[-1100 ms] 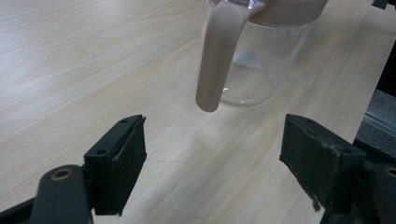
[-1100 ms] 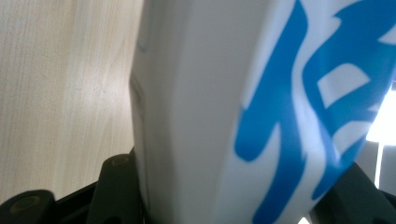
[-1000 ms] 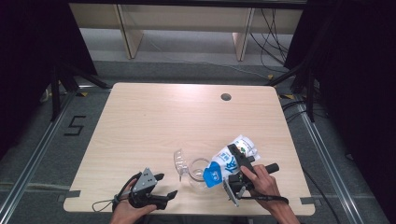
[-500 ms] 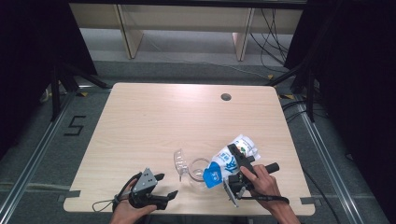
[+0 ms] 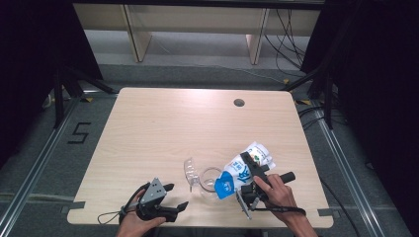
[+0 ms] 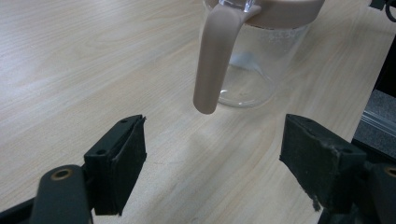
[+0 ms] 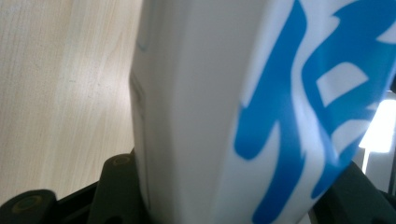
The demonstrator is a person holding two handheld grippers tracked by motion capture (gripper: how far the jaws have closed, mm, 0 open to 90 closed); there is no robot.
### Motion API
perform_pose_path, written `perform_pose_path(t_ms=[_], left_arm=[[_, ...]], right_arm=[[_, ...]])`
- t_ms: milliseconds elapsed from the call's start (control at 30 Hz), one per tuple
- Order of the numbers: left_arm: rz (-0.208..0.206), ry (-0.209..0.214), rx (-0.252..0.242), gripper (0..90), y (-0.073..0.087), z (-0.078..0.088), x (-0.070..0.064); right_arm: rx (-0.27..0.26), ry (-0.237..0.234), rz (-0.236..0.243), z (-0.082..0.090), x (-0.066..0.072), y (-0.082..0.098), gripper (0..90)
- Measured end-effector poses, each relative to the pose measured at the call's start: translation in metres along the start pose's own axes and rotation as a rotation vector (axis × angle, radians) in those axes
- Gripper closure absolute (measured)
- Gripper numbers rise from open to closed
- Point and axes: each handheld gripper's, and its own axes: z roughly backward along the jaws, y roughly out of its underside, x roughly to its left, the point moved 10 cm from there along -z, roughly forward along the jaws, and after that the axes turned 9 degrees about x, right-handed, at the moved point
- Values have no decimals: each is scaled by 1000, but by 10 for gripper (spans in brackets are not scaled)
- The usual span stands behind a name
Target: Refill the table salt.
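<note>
A white and blue carton is tilted over the table, its blue end low beside the mouth of a clear glass jug. My right gripper is shut on the carton's middle. In the right gripper view the carton sits between both jaws of the right gripper. At the table's front left edge my left gripper stands open, holding nothing. In the left gripper view the jug stands just ahead of the left gripper, its beige handle pointing toward the jaws.
The light wooden table has a round cable hole at its back right. Black frame legs and floor rails surround it, with shelving behind. Both hands work near the front edge.
</note>
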Motion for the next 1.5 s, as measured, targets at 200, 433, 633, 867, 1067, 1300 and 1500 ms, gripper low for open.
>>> perform_pose_path(t_ms=[200,433,633,867,1067,1300,1500], left_arm=[[-5,4,5,218,0,0,-1],[0,1,-3,218,-1,0,-1],[30,5,-4,218,0,-1,-2],[30,6,-5,218,0,-1,-2],[28,6,-4,218,0,0,-2],[29,6,-3,218,0,-1,-2],[24,4,2,218,0,0,-2]], right_arm=[[-15,12,90,0,-6,-3,486],[-14,12,68,-1,-3,-3,486],[-13,15,76,-1,-5,-3,487],[14,-3,59,0,0,0,488],[14,1,84,0,-2,0,491],[11,8,94,0,-3,0,492],[23,-3,90,0,-1,2,494]])
